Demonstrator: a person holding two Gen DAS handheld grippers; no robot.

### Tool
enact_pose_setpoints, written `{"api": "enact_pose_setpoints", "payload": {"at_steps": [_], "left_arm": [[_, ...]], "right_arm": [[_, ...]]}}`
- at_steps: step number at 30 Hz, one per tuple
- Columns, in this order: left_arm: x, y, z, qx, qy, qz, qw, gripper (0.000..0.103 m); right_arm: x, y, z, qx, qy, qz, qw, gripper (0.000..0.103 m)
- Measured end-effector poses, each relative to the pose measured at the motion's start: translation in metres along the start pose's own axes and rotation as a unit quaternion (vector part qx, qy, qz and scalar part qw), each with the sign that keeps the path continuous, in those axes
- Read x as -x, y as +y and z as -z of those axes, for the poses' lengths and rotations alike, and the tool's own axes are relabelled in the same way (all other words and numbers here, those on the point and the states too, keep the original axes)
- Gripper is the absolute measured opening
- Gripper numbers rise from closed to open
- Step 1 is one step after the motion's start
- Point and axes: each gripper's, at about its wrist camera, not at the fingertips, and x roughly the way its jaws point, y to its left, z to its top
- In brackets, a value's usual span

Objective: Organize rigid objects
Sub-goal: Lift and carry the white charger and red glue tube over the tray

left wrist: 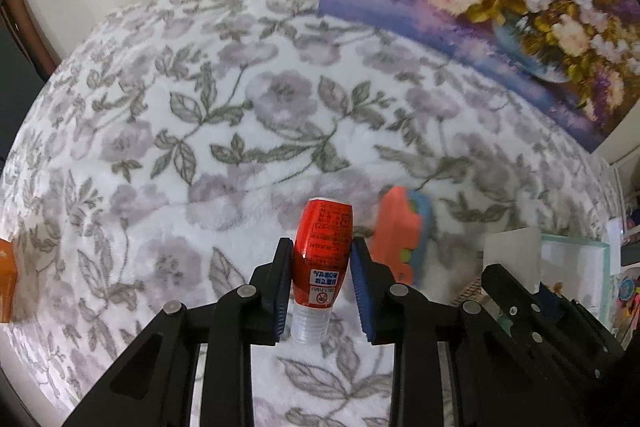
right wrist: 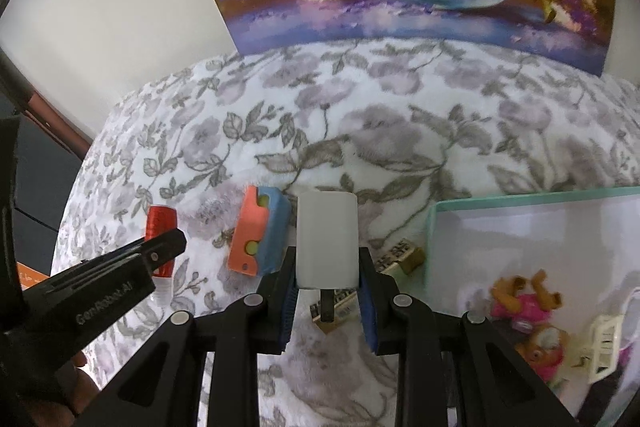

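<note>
While the left tool [left wrist: 320,277] clamps a red-labelled bottle [left wrist: 322,247], the right tool [right wrist: 329,301] clamps a plain white cylinder [right wrist: 327,241]

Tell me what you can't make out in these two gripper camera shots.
- Red bottle, left wrist view: the label print is too small to read; the left gripper pads cover its sides.
- White cylinder, right wrist view: the lower end sits behind the right gripper, so what it is stays unclear.
- Orange and blue block, left wrist view: blurred.
- Toys in the teal box, right wrist view: blurred, cut off by the edge.
</note>
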Motion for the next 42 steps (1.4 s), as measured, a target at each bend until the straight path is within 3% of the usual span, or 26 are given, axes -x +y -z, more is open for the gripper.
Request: {"api": "enact_pose_setpoints", "payload": {"at_steps": [10, 20, 30, 34, 36, 42], "left_arm": [[0.038, -0.053, 0.003, -0.033, -0.037, 0.015, 0.9987, 0.03], [0.05, -0.121, 0.021, -0.09, -0.045, 0.035, 0.9943, 0.03], [0.036, -0.196, 0.041, -0.159, -0.037, 0.047, 0.9854, 0.03], [0.027, -0.219, 0.051, -0.184, -0.036, 0.05, 0.981, 0.029], [0.023, -0.227, 0.055, -0.193, -0.033, 0.051, 0.9793, 0.022], [0.005, -0.24, 0.062, -0.209, -0.021, 0.045, 0.9767, 0.021]], "right_arm": [[0.044, -0.04, 0.001, -0.025, -0.015, 0.03, 0.999, 0.029], [0.075, -0.13, 0.007, -0.092, -0.024, 0.076, 0.993, 0.029], [0.087, -0.208, 0.02, -0.158, -0.025, 0.103, 0.982, 0.029], [0.087, -0.225, 0.023, -0.176, -0.027, 0.101, 0.979, 0.029], [0.086, -0.23, 0.023, -0.182, -0.027, 0.097, 0.978, 0.029], [0.078, -0.231, 0.021, -0.177, -0.025, 0.089, 0.98, 0.029]]}}
